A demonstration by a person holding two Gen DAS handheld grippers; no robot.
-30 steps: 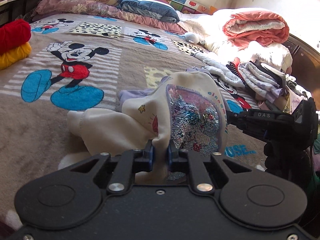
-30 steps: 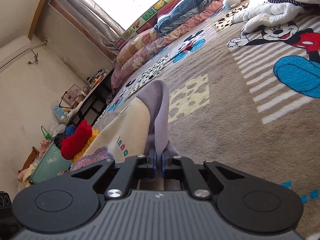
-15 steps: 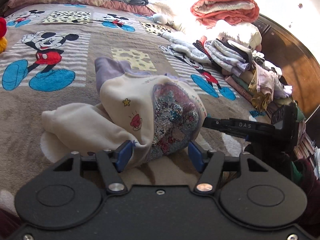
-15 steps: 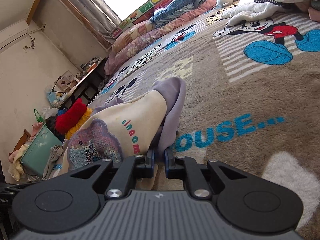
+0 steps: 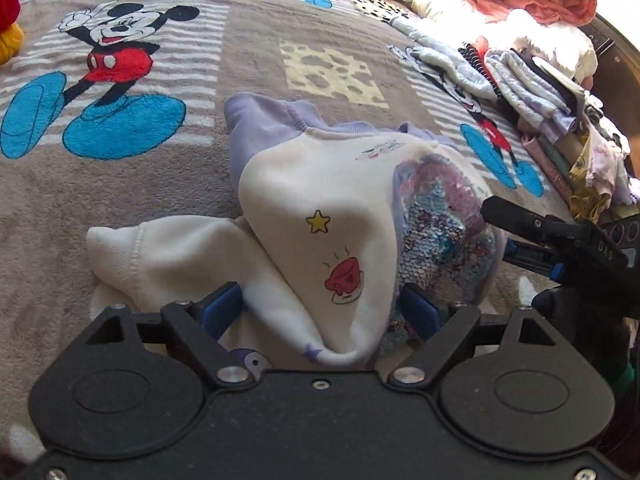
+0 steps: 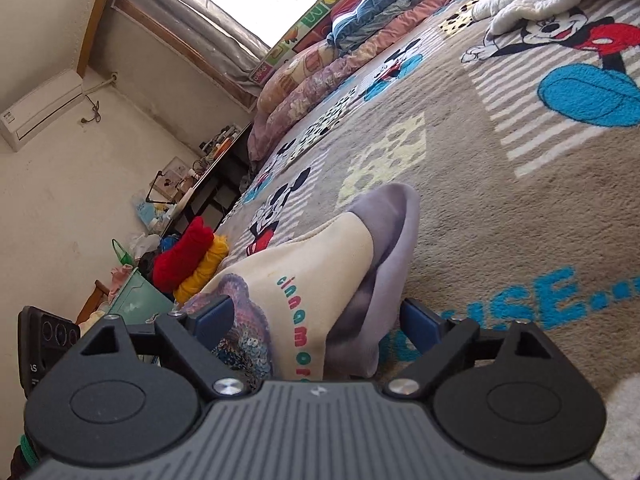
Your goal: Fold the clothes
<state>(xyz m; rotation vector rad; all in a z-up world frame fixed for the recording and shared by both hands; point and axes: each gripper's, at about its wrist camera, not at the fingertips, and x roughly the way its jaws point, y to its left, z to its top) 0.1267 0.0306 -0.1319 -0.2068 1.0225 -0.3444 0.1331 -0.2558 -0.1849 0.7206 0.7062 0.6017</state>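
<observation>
lying bunched on the near part of the cartoon-mouse blanket (image 5: pixel 248 40), the cream sweatshirt (image 5: pixel 320 200) has its lilac collar (image 5: pixel 272 120) toward the far side and a sequin patch (image 5: pixel 440 232) on its right half. a cream sleeve (image 5: pixel 160 252) spills out to the left. the left gripper (image 5: pixel 320 312) sits at the garment's near edge with its jaws opening, blue pads set wide to either side of a loose fold that lies between them unpinched. the right gripper (image 6: pixel 316 316) is at the sweatshirt's right side, its jaws opening too, the cream and lilac cloth lying slack between its blue pads with nothing pressed. in the right wrist view the lettered hem (image 6: pixel 296 320) runs up toward the camera. a stack of folded clothes (image 5: pixel 560 120) lies along the blanket's right edge, and a red and yellow bundle (image 6: pixel 192 256) rests at the far left.
</observation>
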